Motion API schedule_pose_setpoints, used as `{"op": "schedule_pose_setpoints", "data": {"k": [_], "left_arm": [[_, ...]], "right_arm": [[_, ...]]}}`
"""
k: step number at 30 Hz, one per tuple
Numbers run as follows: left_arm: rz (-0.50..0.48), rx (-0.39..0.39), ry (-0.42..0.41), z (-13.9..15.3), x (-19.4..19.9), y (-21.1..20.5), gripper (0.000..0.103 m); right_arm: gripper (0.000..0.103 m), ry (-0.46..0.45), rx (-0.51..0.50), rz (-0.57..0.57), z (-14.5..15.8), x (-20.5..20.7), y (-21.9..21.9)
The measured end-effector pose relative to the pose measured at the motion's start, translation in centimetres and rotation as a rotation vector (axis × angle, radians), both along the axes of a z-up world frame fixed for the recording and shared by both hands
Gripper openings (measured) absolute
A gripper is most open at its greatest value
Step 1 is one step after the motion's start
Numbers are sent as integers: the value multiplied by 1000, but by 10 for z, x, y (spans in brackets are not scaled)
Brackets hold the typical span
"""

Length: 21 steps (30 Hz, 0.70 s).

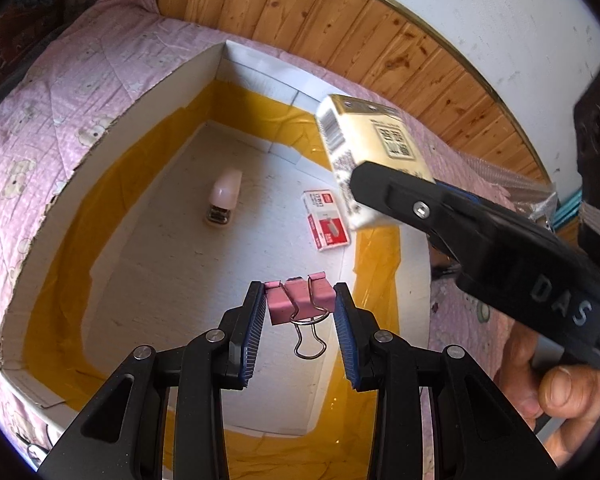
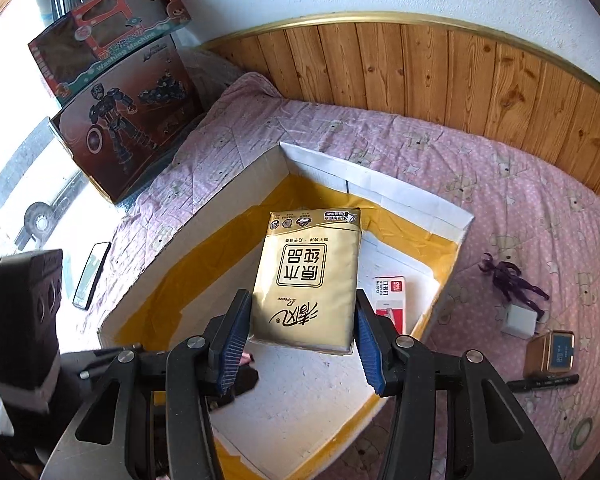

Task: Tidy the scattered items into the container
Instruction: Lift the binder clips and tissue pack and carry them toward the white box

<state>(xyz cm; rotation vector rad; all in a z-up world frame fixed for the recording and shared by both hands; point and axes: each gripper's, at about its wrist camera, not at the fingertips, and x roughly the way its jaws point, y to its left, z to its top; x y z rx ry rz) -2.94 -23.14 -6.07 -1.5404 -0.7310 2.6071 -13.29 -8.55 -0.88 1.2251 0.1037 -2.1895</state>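
A white cardboard box [image 1: 112,136] lined with yellow tape lies open on the pink bedspread; it also shows in the right wrist view [image 2: 228,200]. My left gripper [image 1: 300,300] is shut on a pink binder clip [image 1: 300,300] and holds it above the box floor. My right gripper [image 2: 302,312] is shut on a gold tissue pack [image 2: 308,276] and holds it over the box; the pack also shows in the left wrist view [image 1: 372,140]. Inside the box lie a small pink stapler [image 1: 225,196] and a red-and-white staples box [image 1: 325,220].
On the bedspread right of the box lie a purple ribbon [image 2: 512,276], a white cube [image 2: 520,320], a small gold box [image 2: 552,354] and a black pen [image 2: 544,382]. A phone [image 2: 92,274] lies left of the box. Toy boxes [image 2: 120,120] lean by the window. A wood-panelled wall [image 2: 460,72] stands behind.
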Motion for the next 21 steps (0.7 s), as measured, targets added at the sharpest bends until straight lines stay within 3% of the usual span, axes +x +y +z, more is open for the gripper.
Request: {"op": "schedule_pose_setpoints", "data": {"k": [21], "left_arm": [[84,131,-72,-12,-18,-3,36]], "right_arm": [[51,-185,37,-33,-39,-49,-30]]}}
